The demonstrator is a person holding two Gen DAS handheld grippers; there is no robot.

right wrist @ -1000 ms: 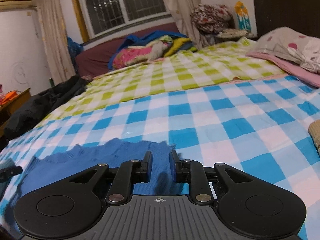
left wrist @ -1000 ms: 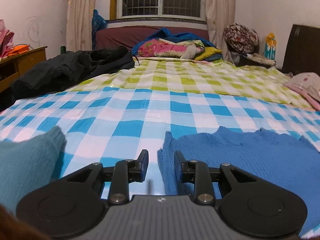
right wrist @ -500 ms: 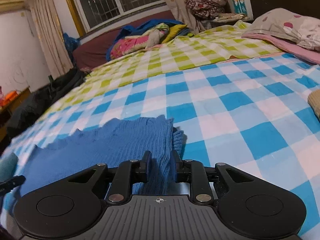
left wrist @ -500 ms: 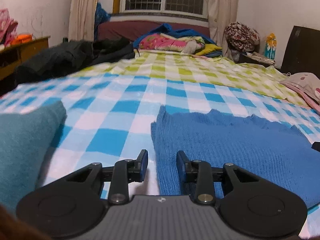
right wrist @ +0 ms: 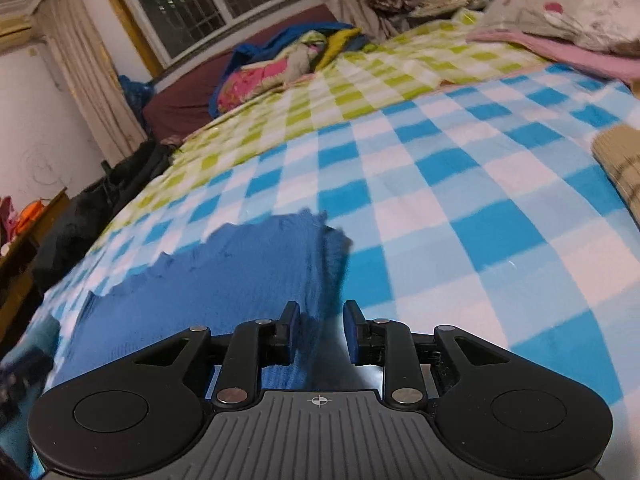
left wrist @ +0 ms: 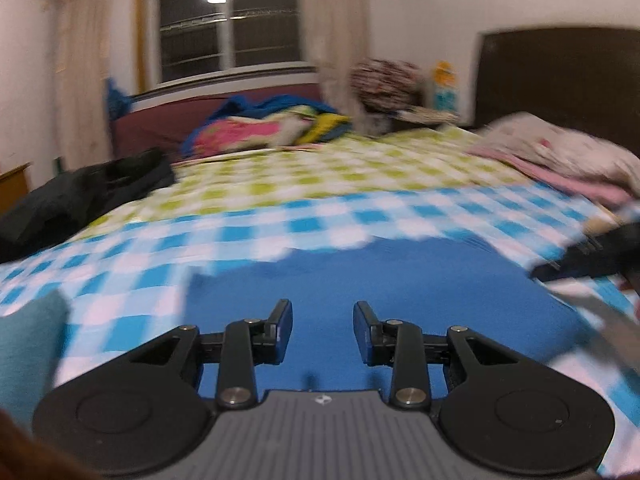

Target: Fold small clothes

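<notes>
A blue knitted garment (left wrist: 400, 292) lies flat on the blue-and-white checked bed cover; it also shows in the right wrist view (right wrist: 224, 280). My left gripper (left wrist: 322, 330) is open and empty, above the garment's near left part. My right gripper (right wrist: 318, 330) is open, with the garment's folded right edge lying between its jaws, not gripped. The right gripper's body shows at the right edge of the left wrist view (left wrist: 592, 256). The left wrist view is blurred by motion.
A teal folded garment (left wrist: 28, 344) lies to the left. A beige checked cloth (right wrist: 620, 164) lies to the right. Pillows (right wrist: 568, 12) lie far right, a black jacket (left wrist: 80, 196) far left, a pile of bedding (left wrist: 272, 128) at the back.
The left gripper has swung right, over the blue garment, and tilted up. The right gripper has opened slightly and shifted along the garment's right edge.
</notes>
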